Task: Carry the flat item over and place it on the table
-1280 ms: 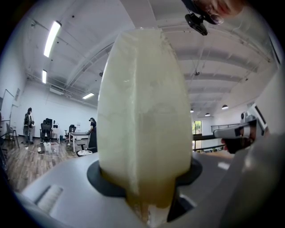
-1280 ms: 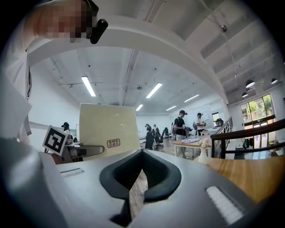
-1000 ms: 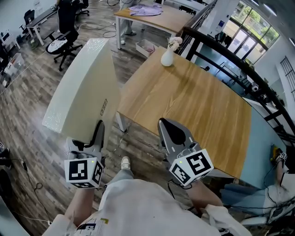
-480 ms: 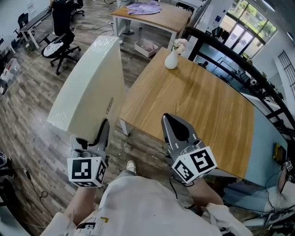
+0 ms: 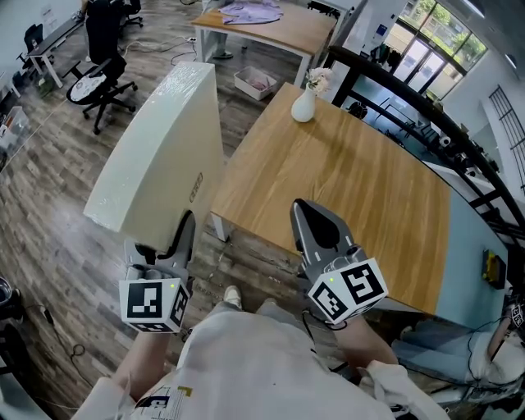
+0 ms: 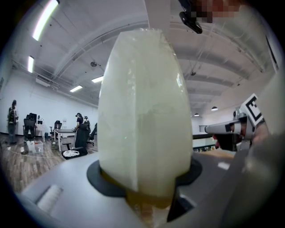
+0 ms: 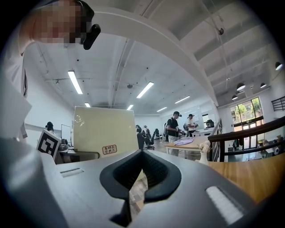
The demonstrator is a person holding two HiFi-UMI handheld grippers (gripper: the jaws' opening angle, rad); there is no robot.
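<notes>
The flat item is a large pale cream panel point(image 5: 160, 156) in clear wrap. It stands on edge, to the left of the wooden table point(image 5: 344, 189) and above the floor. My left gripper point(image 5: 176, 236) is shut on the panel's near lower edge. In the left gripper view the panel point(image 6: 142, 111) fills the space between the jaws of the left gripper point(image 6: 142, 189). My right gripper point(image 5: 310, 212) is shut and holds nothing; it hovers over the table's near edge. The right gripper view shows the panel's broad face point(image 7: 104, 131) with a small label to the left of the right gripper point(image 7: 139, 178).
A white vase with flowers point(image 5: 303, 102) stands at the table's far corner. A black railing point(image 5: 410, 94) runs behind the table. Further back stand another wooden table point(image 5: 271, 25), a basket point(image 5: 253, 80) on the floor and office chairs point(image 5: 94, 78). People stand in the distance.
The person has stepped forward a little. The panel and both grippers have shifted slightly toward the table. Neither grip has changed.
</notes>
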